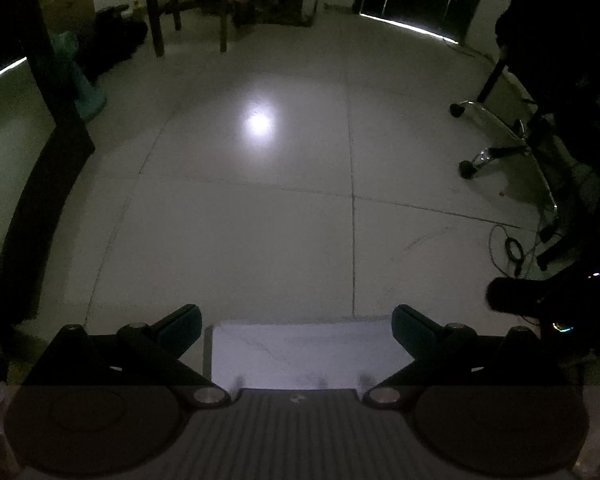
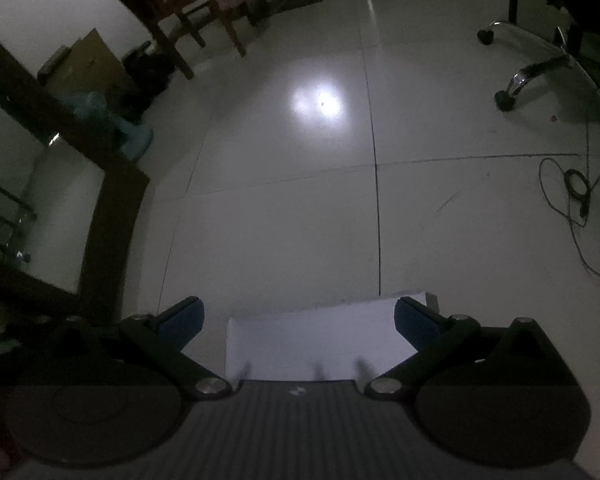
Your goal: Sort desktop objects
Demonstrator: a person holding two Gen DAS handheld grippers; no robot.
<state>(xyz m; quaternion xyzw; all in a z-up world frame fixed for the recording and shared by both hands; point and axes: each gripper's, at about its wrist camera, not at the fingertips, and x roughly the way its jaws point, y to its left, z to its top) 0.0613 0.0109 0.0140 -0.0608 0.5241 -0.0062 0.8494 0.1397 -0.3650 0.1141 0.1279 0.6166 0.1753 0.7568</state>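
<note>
Both views are dark and look down at a tiled floor. My left gripper is open and empty, its dark fingers spread wide. A pale white flat surface lies low between the fingers, close to the camera. My right gripper is open and empty too, with the same kind of white surface between its fingers. No desktop objects show in either view.
A wooden chair stands at the far end. An office chair base with castors is at the right, with loose cables on the floor. A dark wooden frame runs along the left. A lamp glare marks the floor.
</note>
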